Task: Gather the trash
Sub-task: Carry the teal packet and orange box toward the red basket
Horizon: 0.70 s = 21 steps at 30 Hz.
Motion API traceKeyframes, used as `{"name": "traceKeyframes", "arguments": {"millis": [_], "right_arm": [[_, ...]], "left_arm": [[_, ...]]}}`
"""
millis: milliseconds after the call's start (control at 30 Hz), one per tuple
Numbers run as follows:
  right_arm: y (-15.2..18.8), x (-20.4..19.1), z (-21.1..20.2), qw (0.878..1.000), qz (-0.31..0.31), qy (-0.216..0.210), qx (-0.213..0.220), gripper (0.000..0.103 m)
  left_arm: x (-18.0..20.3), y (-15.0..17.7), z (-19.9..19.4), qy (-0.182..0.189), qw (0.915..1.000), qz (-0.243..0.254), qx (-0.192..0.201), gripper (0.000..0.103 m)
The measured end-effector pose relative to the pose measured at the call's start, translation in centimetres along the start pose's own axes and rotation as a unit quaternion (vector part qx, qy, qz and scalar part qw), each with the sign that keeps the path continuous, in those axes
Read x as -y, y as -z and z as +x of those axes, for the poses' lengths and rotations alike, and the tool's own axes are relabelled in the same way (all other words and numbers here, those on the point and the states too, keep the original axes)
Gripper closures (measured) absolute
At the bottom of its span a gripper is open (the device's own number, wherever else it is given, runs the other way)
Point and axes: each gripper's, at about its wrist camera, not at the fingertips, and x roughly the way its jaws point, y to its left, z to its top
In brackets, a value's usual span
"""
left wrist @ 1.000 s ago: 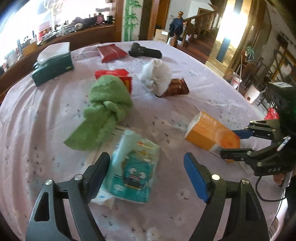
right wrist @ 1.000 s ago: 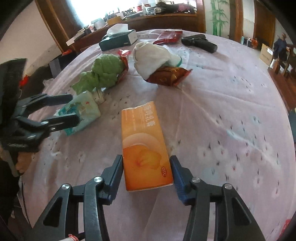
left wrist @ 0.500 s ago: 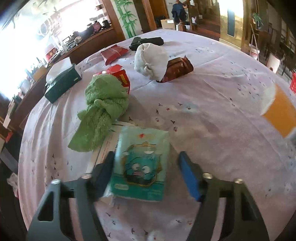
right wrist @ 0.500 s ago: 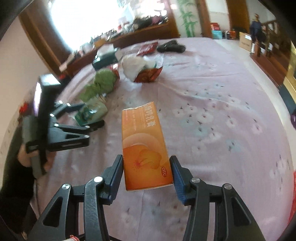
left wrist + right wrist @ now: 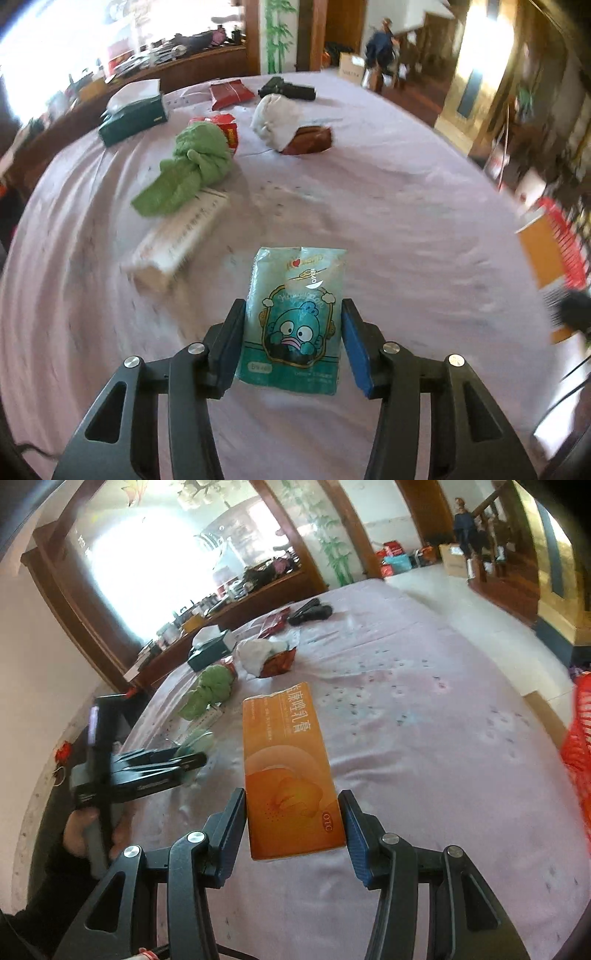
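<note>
A teal tissue pack with a cartoon face sits between the pads of my left gripper, whose jaws are closing on its sides and hold it clear of the lilac tablecloth. My right gripper is shut on an orange carton and holds it above the table. In the right wrist view a hand holds my left gripper at the left. The orange carton also shows blurred at the right edge of the left wrist view, beside a red mesh basket.
On the cloth lie a long white box, a green cloth, a red snack packet, a white cloth over a brown wrapper, a red pouch, a black object and a dark green tissue box. The red basket stands off the table's right edge.
My left gripper closed around the teal pack and lifted it off the white box. My right gripper carried the orange carton up and away to the right.
</note>
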Motion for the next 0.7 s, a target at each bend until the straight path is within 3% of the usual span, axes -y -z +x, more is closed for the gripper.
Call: {"name": "traceKeyframes", "arguments": {"millis": [233,433,700], "right_arm": [[2.1,1.2,-5.1,0.999,0.018,0.014,0.030,0.049],[3.0,2.0,-9.9,0.997,0.031,0.024,0.073,0.049],[3.6,3.1,-15.0,0.990,0.040,0.034,0.129,0.049]], "left_arm": [[6.4,2.9,-6.6,0.064,0.9961,-0.042,0.045,0.054],[11.6,3.3,-10.6,0.111,0.9905,-0.030,0.076,0.054],[15.6,3.1,-14.1,0.135,0.9851,-0.011,0.107,0.054]]}}
